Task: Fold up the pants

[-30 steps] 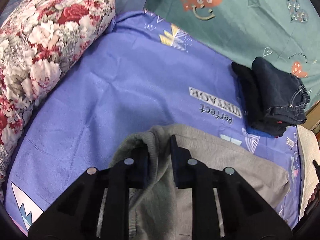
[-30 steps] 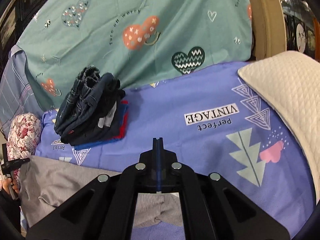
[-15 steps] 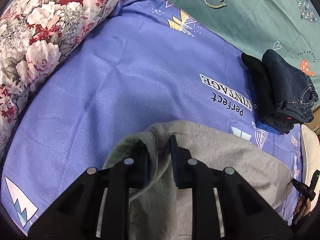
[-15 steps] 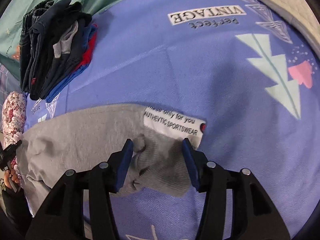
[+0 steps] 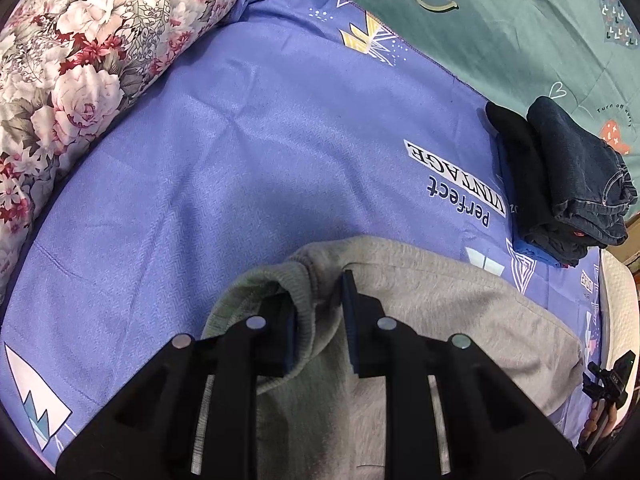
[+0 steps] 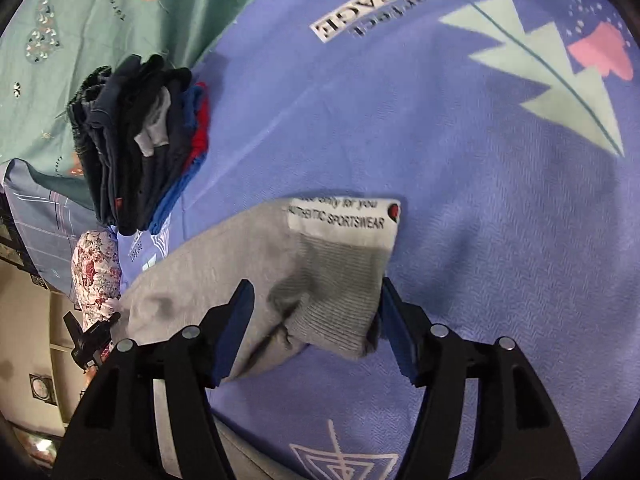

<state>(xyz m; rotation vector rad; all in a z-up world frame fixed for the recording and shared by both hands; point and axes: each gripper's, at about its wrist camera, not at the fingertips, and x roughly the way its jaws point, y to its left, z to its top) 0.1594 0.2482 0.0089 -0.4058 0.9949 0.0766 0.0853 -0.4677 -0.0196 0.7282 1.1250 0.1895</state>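
Fingers of left gripper clamped on ribbed edge of grey pants lying on bed, likely anchoring that end; right gripper fingers apart, straddling labelled cuff, likely ready to pinch it for the fold.
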